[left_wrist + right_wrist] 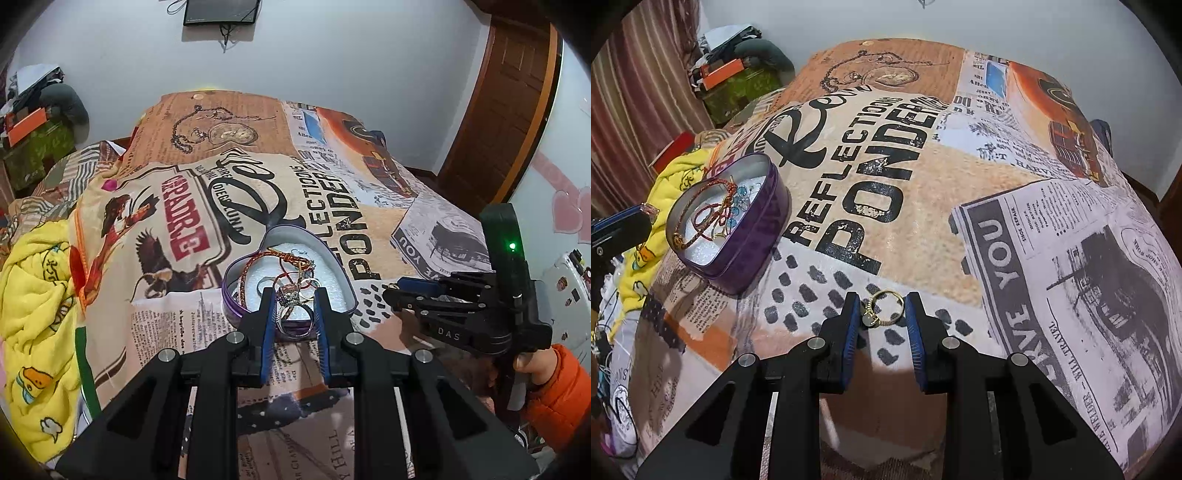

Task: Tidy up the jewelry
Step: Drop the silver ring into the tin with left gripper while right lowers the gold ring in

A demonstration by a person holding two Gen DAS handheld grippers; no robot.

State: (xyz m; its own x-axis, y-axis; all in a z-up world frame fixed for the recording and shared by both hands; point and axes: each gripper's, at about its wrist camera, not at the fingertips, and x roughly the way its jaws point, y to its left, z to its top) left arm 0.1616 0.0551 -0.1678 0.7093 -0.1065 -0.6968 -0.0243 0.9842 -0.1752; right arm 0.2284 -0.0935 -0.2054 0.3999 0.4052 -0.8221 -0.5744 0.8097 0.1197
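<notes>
A purple heart-shaped tin (236,310) with a white lining sits on the printed cloth; it also shows in the right wrist view (753,243). It holds a red-gold cord bracelet (255,266), thin rings and blue beads (738,195). My left gripper (294,301) hangs over the tin's near edge, its jaws around a silver ring with a stone cluster (291,301). My right gripper (882,304) is open low over the cloth, its jaws on either side of a gold ring (884,306) that lies there. The right gripper also shows in the left wrist view (397,286).
A newspaper-print cloth (1034,258) covers the bed. A yellow blanket (33,314) is bunched at the left. Boxes and clutter (731,81) stand at the far left by the wall. A wooden door (509,96) is at the right.
</notes>
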